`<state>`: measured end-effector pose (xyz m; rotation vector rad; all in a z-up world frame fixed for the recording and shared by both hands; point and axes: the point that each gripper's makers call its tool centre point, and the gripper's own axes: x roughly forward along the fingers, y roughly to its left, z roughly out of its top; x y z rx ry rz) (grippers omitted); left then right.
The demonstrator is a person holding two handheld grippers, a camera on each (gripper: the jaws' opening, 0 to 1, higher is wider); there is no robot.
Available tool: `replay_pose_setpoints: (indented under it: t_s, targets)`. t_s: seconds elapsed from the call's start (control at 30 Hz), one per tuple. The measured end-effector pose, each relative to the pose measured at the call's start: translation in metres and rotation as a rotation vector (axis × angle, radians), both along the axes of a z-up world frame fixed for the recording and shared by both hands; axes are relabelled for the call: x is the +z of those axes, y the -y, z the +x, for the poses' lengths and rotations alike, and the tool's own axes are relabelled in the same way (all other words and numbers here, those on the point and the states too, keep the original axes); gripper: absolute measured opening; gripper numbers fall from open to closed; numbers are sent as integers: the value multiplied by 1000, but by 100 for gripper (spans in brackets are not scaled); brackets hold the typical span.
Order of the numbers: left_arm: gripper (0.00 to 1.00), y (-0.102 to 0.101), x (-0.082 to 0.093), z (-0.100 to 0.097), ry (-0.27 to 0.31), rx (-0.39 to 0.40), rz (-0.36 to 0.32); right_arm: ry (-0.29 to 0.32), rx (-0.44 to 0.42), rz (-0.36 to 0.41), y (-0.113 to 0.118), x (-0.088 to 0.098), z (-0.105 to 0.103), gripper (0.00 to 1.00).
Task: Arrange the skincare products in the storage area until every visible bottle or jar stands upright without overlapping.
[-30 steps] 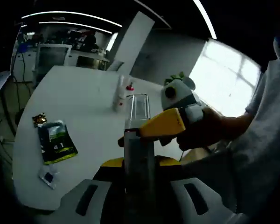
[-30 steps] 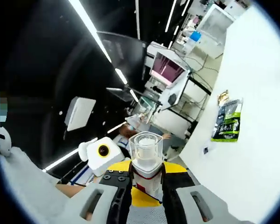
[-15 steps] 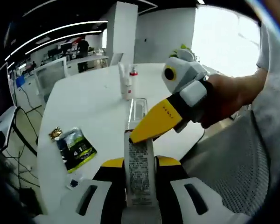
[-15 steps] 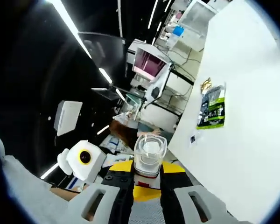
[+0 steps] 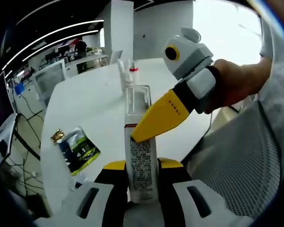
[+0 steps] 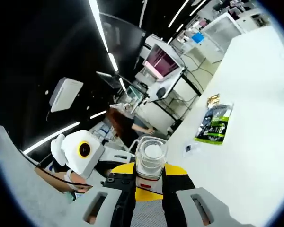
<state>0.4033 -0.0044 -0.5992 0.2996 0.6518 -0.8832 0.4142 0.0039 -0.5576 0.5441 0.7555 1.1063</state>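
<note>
We see the bottle (image 5: pixel 141 151), with its clear square cap, held off the white table (image 5: pixel 94 104) and pinched by both tools: the left gripper (image 5: pixel 141 189) clamps its lower body, and the right gripper (image 5: pixel 154 118) closes on it just below the cap (image 6: pixel 151 155). 2 more bottles (image 5: pixel 127 75) stand upright far back on the table. A green sachet (image 5: pixel 78 149) lies flat nearer the table's edge.

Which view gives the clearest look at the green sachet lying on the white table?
The left gripper view: the green sachet lies flat on the white table, close enough to make out its green and dark print. In the right gripper view the green sachet is smaller, farther off and seen at a slant, so its print is hard to make out.
</note>
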Motion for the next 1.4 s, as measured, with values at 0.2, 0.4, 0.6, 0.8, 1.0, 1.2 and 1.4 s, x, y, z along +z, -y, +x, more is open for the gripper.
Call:
replay_pose_setpoints:
  t_s: [0.2, 0.4, 0.6, 0.8, 1.0, 1.2, 1.4]
  targets:
    - [19, -5, 12, 6, 60, 26, -19, 33, -14, 12, -4, 12, 3, 14]
    - [19, -11, 15, 10, 87, 52, 1, -68, -73, 68, -8, 9, 9, 14]
    - [19, -8, 13, 7, 78, 40, 5, -162, -106, 109, -2, 1, 8, 14]
    - [19, -8, 13, 7, 77, 44, 0, -199, -111, 130, -5, 1, 5, 14]
    - [20, -4, 14, 7, 93, 31, 1, -134, -87, 97, -2, 4, 4, 13]
    - [21, -4, 8, 7, 72, 18, 13, -52, -61, 31, 1, 3, 5, 13]
    - [22, -9, 4, 11, 73, 32, 43, 30, -85, -33, 16, 4, 22, 13]
